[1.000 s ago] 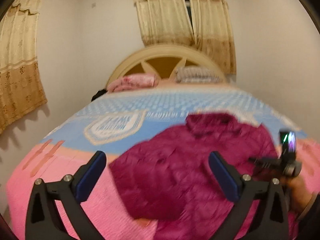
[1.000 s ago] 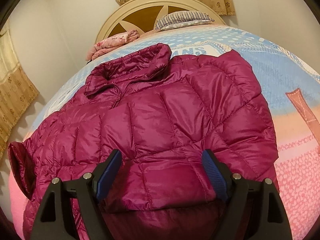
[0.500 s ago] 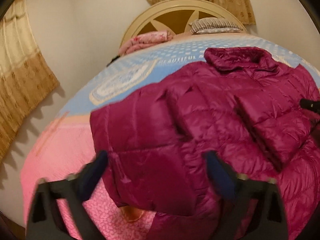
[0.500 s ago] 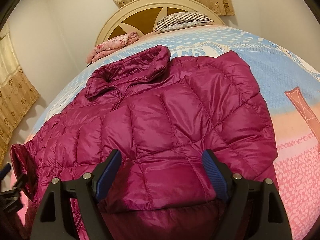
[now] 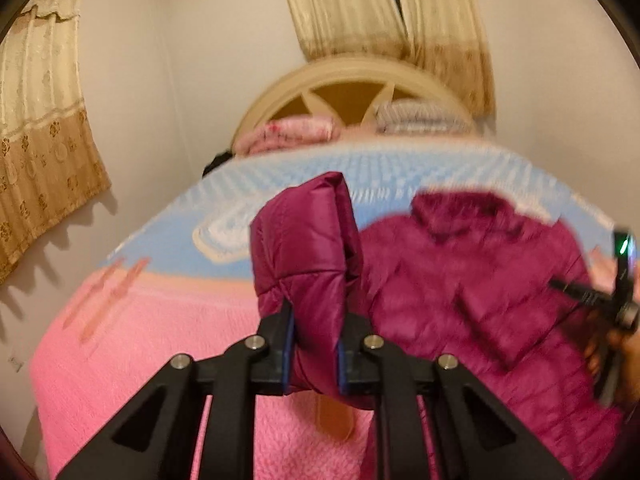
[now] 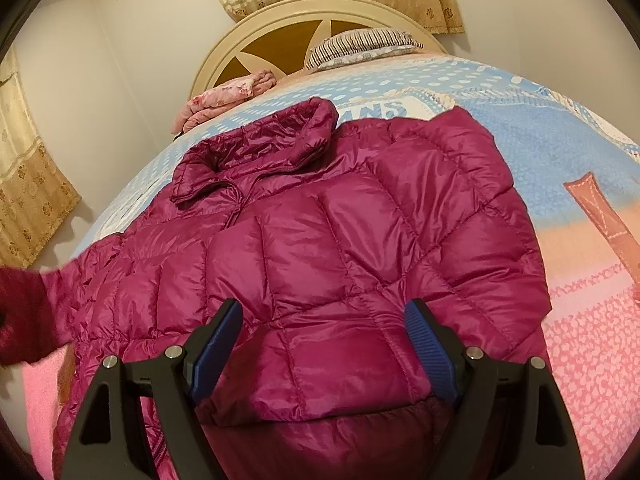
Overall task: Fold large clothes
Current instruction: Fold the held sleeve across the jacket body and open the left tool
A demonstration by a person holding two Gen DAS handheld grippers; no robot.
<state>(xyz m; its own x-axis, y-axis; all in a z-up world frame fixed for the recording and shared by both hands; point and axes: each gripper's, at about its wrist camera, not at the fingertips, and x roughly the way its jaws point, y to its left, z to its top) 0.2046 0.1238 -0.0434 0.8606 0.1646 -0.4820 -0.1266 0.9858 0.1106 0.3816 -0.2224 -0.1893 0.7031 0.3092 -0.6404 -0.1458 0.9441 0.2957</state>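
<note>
Bedroom setup, jacket (image 6: pixel 320 248) flat on the bed (image 6: pixel 560 152). Your left claw (image 5: pixel 312 344) is closing on the sleeve (image 5: pixel 304 248) between its pads; right claw (image 6: pixel 320 344) hovers spread over the hem. Carry that sleeve inward across the chest, keeping it taut.

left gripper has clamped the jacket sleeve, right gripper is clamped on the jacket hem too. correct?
Not quite. The right gripper is open: the right wrist view shows its blue pads wide apart over the jacket, pressing nothing. The left gripper does have the sleeve pinched between its pads, jaws closing on it, per the left wrist view.
</note>
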